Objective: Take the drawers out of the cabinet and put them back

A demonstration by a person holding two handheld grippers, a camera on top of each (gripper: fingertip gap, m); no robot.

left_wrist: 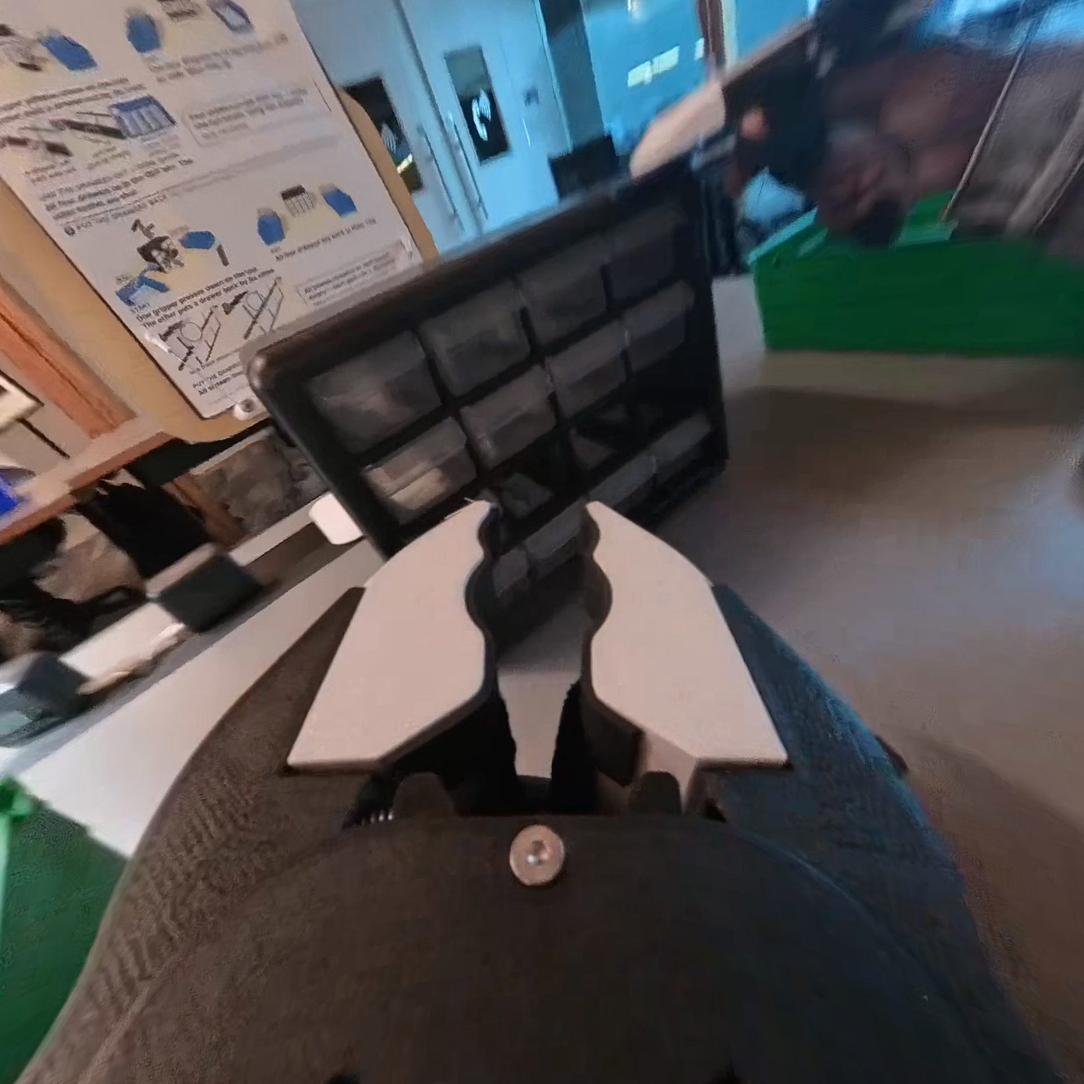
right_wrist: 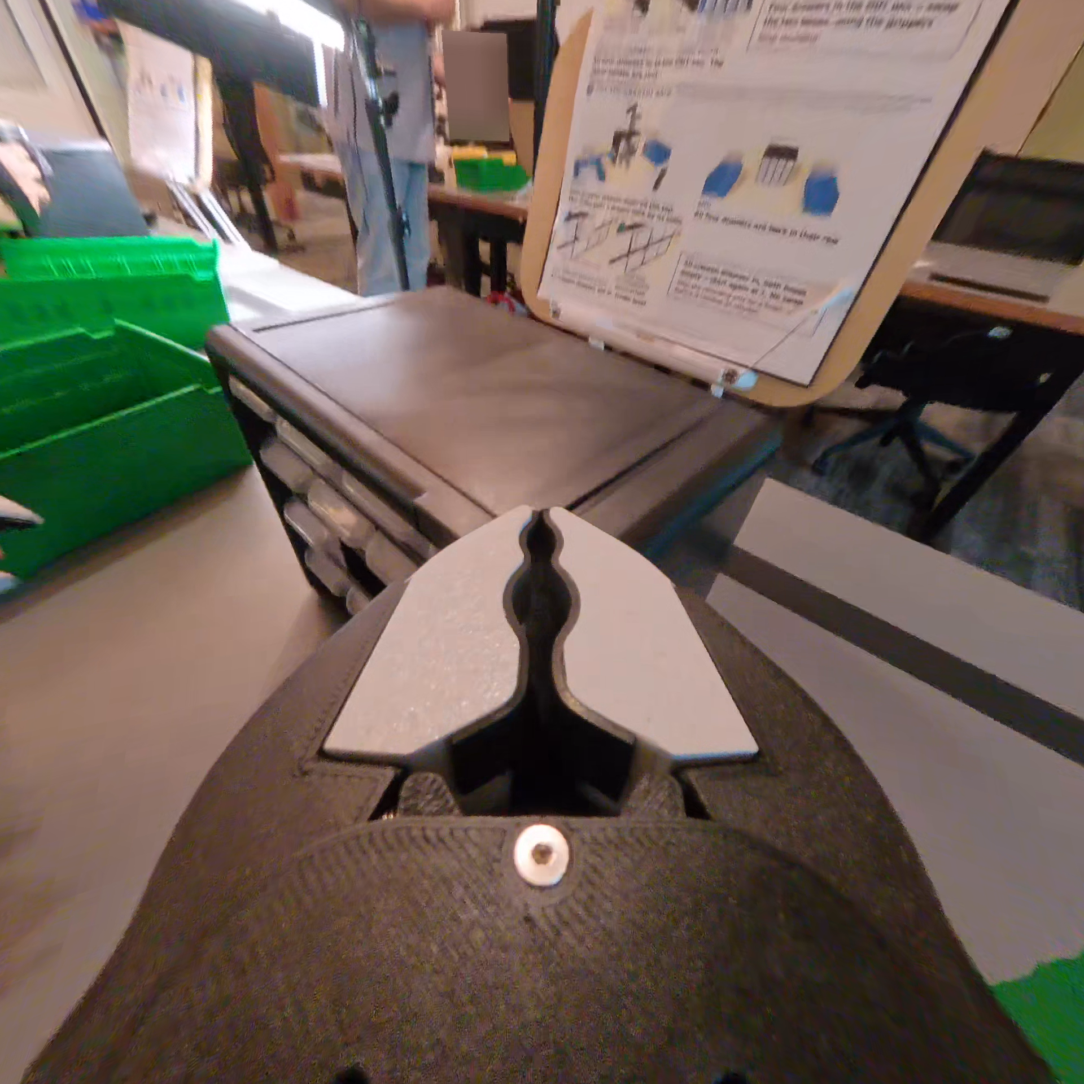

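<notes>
The black cabinet (left_wrist: 493, 363) has a grid of clear drawers (left_wrist: 375, 393) facing me in the left wrist view. Some slots near the lower middle (left_wrist: 592, 437) look dark and empty. My left gripper (left_wrist: 539, 509) is open and close in front of the cabinet's bottom rows, with drawer fronts showing between its fingers. In the right wrist view I see the cabinet's flat top (right_wrist: 469, 399) and its drawers (right_wrist: 328, 510) on the left face. My right gripper (right_wrist: 543, 512) is shut and empty, with its tips at the near front corner of the top. I cannot tell whether it touches.
Green bins stand to the side of the cabinet (right_wrist: 105, 422) (left_wrist: 880, 299). An instruction board (right_wrist: 733, 176) (left_wrist: 176, 176) leans behind the cabinet. A person (right_wrist: 387, 146) stands far back. The grey table (right_wrist: 117, 674) extends in front of the cabinet, with a black stripe (right_wrist: 880, 645) at the right.
</notes>
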